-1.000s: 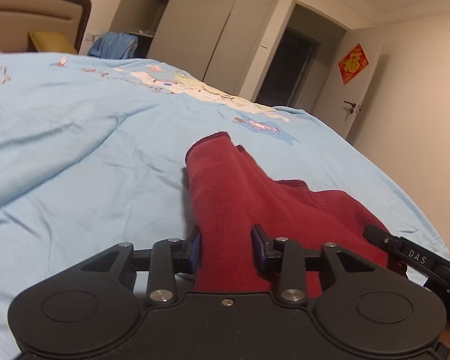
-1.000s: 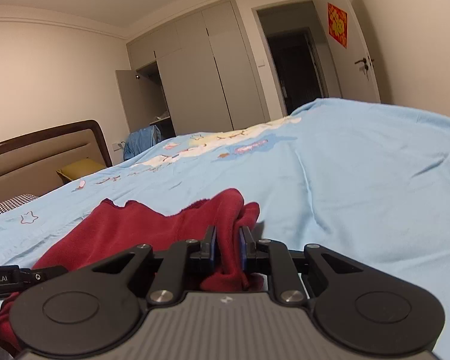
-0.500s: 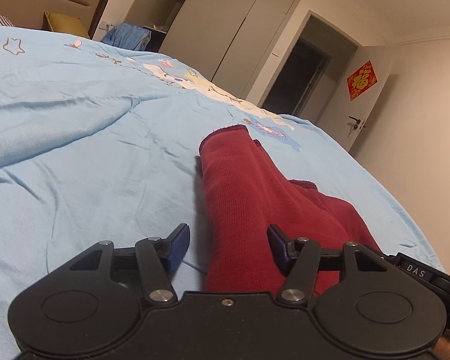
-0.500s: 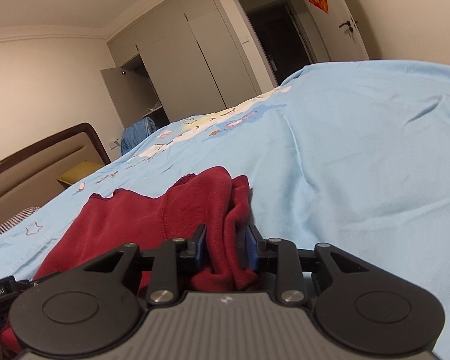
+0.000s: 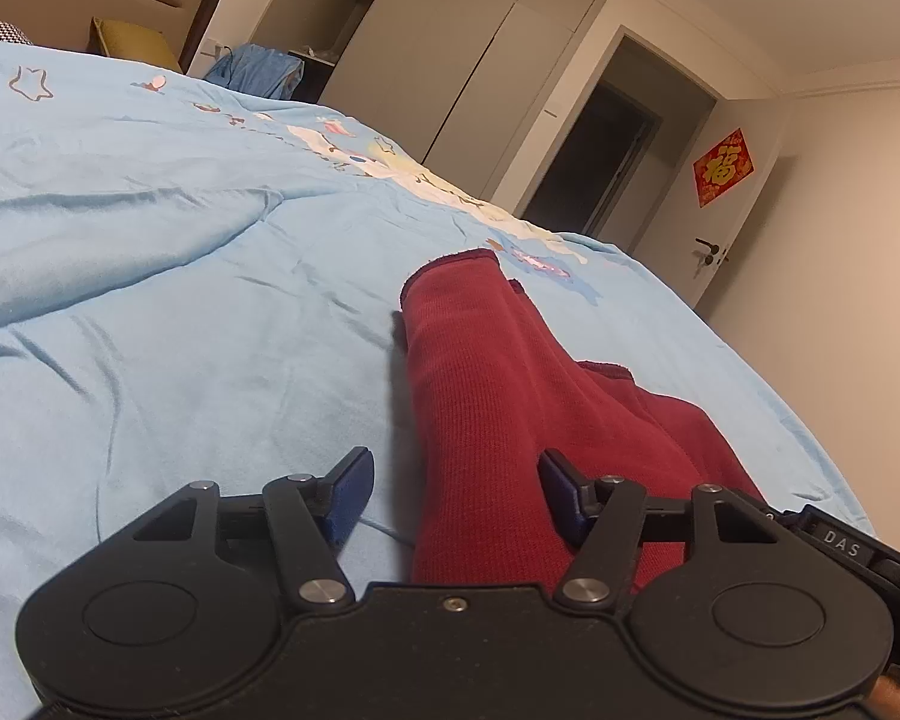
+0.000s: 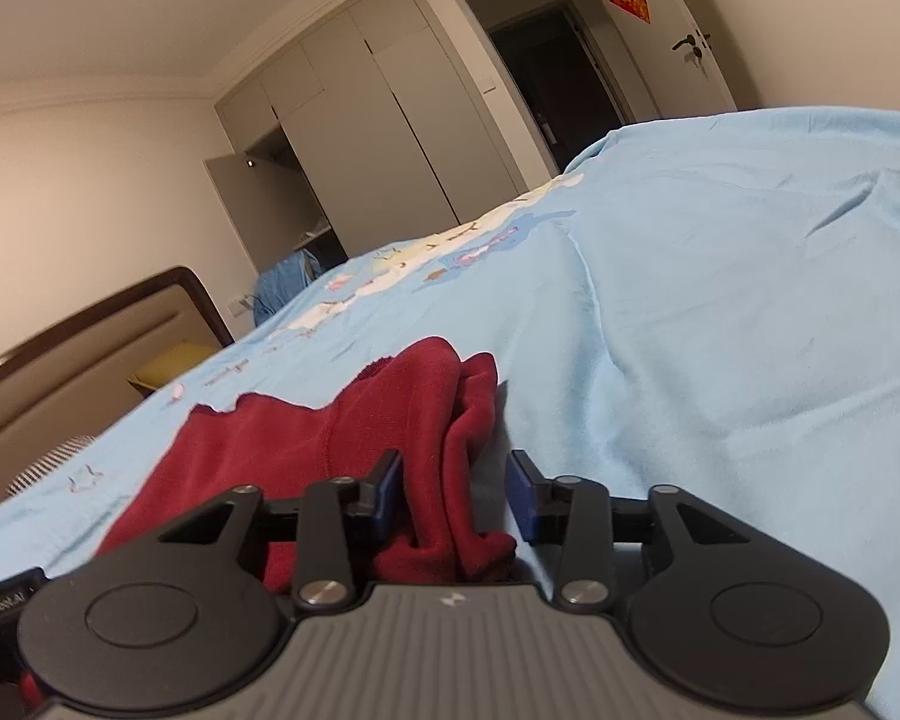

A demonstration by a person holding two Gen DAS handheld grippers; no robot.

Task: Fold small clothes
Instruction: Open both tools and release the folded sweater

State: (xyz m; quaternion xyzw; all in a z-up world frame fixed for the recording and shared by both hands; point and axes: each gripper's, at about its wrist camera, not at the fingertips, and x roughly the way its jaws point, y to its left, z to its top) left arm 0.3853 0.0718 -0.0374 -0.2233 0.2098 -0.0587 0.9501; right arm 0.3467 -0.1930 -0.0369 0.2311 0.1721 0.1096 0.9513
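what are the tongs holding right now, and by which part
Nothing. Both the left tongs and right tongs stand open around the red garment, not gripping it.

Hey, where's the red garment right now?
The red garment lies on the light blue bedspread, stretching away between the open left gripper fingers; in the right wrist view its bunched edge sits between the open right gripper fingers.

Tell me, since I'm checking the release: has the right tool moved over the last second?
Yes. The right tool has opened off the red garment and tilted upward: the wardrobe and bed's far edge sit higher in its view.
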